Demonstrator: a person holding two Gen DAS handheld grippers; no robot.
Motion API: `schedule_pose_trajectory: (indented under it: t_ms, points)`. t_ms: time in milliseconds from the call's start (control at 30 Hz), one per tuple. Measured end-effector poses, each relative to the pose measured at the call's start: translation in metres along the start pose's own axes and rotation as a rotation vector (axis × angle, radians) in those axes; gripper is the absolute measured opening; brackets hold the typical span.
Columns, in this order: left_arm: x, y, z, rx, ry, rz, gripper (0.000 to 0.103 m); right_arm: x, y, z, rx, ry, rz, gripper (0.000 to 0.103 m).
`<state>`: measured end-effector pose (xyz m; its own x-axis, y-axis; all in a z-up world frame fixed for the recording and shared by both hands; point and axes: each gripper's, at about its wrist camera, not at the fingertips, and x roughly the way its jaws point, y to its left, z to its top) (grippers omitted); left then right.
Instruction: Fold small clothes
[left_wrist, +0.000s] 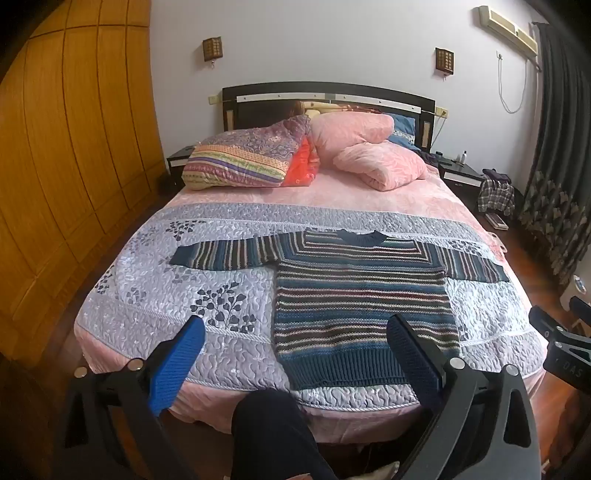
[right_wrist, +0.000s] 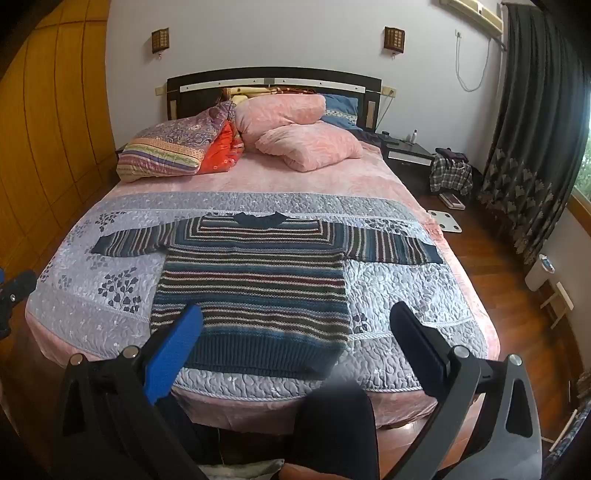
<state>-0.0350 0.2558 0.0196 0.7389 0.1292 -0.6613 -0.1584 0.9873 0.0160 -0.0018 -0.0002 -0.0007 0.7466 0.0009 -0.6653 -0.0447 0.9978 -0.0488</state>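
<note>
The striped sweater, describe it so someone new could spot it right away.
Start at the big bed with its lavender quilt. The striped sweater lies flat on the near half, sleeves spread wide. It is the only knit there, dark teal with thin stripes, far from the pink pillows.

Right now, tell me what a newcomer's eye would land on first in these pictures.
First, the striped knitted sweater, spread flat with both sleeves stretched out sideways across the grey quilted bedspread near the foot of the bed. Next, the left gripper and right gripper, both open and empty, held above the bed's near edge. Behind them, pink pillows and a folded patterned quilt are heaped at the headboard.
</note>
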Motion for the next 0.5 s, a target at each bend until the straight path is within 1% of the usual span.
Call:
schedule_pose_trajectory:
  t_ms: [500]
  points:
    - [0.0002,-0.0013,-0.0003,-0.001,-0.001,0.001,0.099,0.004,-0.0033,-0.0033,-0.001,0.002,-0.004,0.1]
